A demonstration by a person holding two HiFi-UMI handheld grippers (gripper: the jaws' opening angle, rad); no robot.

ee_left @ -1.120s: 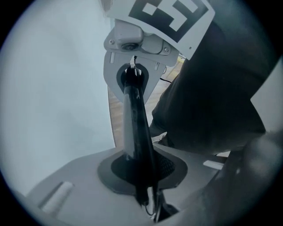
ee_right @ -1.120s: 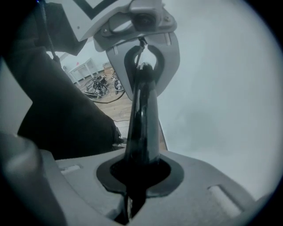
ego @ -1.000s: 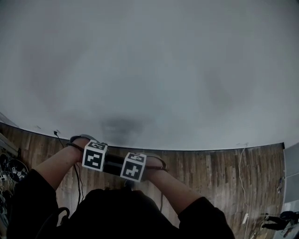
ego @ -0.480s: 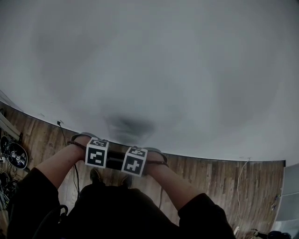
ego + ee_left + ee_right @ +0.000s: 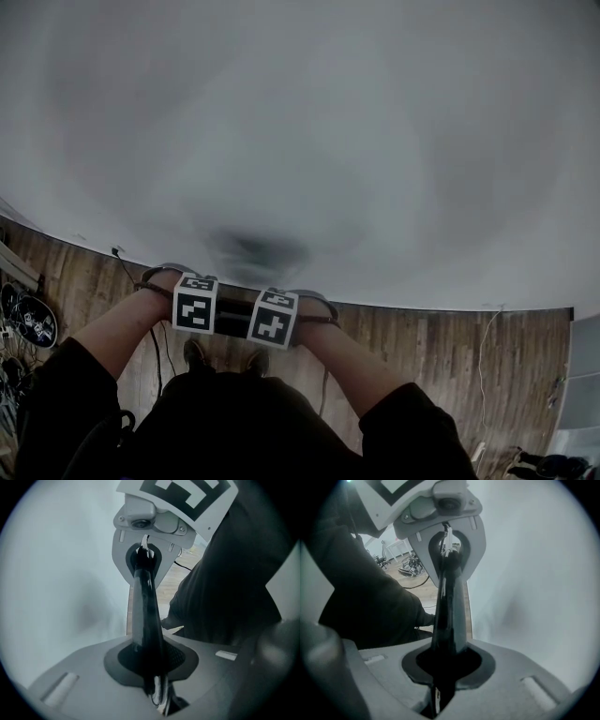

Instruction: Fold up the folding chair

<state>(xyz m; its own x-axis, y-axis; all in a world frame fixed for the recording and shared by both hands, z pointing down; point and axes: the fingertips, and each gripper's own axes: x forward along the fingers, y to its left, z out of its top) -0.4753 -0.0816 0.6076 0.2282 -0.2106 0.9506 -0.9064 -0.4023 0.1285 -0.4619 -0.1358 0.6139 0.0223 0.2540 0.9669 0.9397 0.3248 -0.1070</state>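
Observation:
A thin black bar, apparently part of the folding chair, runs between my two grippers, close in front of the person's body. My left gripper is shut on one end and my right gripper on the other. In the left gripper view the bar runs edge-on from my left gripper up to my right gripper. The right gripper view mirrors this: the bar leads from my right gripper up to my left gripper. The rest of the chair is hidden.
A plain white wall fills the space ahead. Wood floor lies below, with cables and dark equipment at the left edge. The person's dark clothing and shoes are beneath the hands.
Both hands have shifted a little together with the bar still gripped. The person's shoes have come into view under the hands.

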